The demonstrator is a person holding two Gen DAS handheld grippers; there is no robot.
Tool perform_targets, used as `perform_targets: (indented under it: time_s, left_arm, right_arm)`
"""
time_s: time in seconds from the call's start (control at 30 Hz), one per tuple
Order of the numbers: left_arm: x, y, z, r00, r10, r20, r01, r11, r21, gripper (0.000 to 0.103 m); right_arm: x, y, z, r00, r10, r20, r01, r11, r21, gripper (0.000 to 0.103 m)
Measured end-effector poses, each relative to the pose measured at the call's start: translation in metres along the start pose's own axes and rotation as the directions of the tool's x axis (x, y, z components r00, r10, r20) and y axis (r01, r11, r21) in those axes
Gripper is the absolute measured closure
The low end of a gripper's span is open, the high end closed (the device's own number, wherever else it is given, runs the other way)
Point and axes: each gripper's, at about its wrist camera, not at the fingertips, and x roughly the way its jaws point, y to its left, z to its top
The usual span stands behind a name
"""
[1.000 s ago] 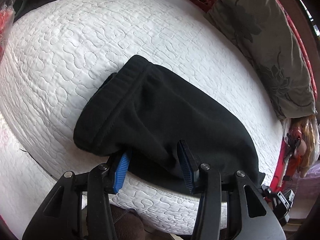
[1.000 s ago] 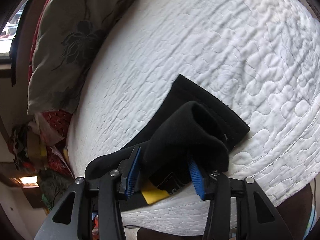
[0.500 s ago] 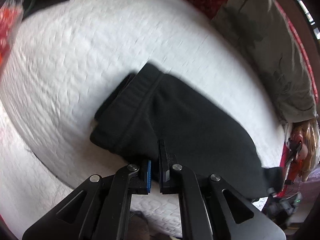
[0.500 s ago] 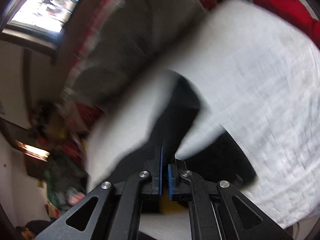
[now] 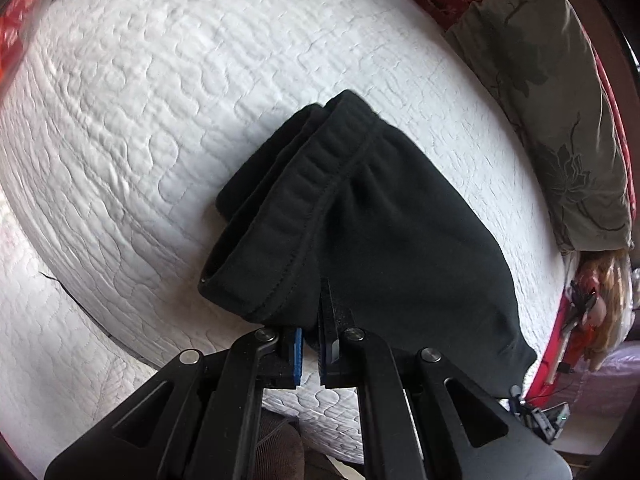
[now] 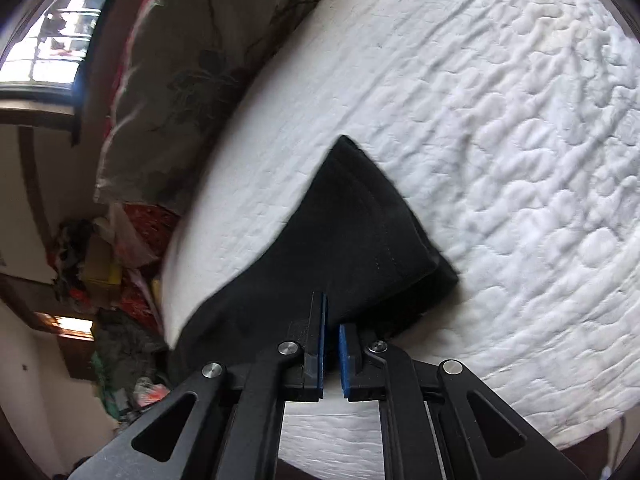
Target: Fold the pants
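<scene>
I am looking down on a white quilted bed (image 5: 168, 92) with a grey pillow (image 5: 560, 112) lying along its far side, and the black pants (image 5: 392, 216) are lying on the quilt near the edge closest to me, already doubled over lengthwise. The waistband (image 5: 296, 200) is showing at the left end, and the leg hems (image 6: 372, 216) are stacked at the right. My left gripper (image 5: 314, 340) is pinching the near edge just below the waistband, its jaws nearly together on the cloth; my right gripper (image 6: 332, 344) is clamping the near edge by the hems the same way. I am judging this as the pick-up for the next fold. Next I am needing to raise both ends together, keeping the layers aligned, and carry one end over the other without dragging the pile off the bed.
</scene>
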Motion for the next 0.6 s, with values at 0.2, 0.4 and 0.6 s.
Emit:
perform_targets:
  time_s: [0.2, 0.4, 0.6]
  left_arm:
    - [-0.029, 0.014, -0.010, 0.995, -0.100, 0.015, 0.100, 0.995, 0.010, 0.098]
    - [-0.057, 0.042, -0.011, 0.979, -0.202, 0.042, 0.202, 0.979, -0.017, 0.096]
    - [-0.085, 0.057, -0.003, 0.973, -0.203, 0.107, 0.207, 0.978, -0.028, 0.096]
  right_arm:
    - [-0.013, -0.010, -0.007, 1.000, 0.006, 0.005, -0.007, 1.000, 0.019, 0.091]
    - [-0.047, -0.010, -0.014, 0.999, 0.010, 0.036, -0.008, 0.999, -0.040, 0.079]
    - [-0.067, -0.021, -0.014, 0.999, -0.002, 0.052, 0.005, 0.999, -0.043, 0.076]
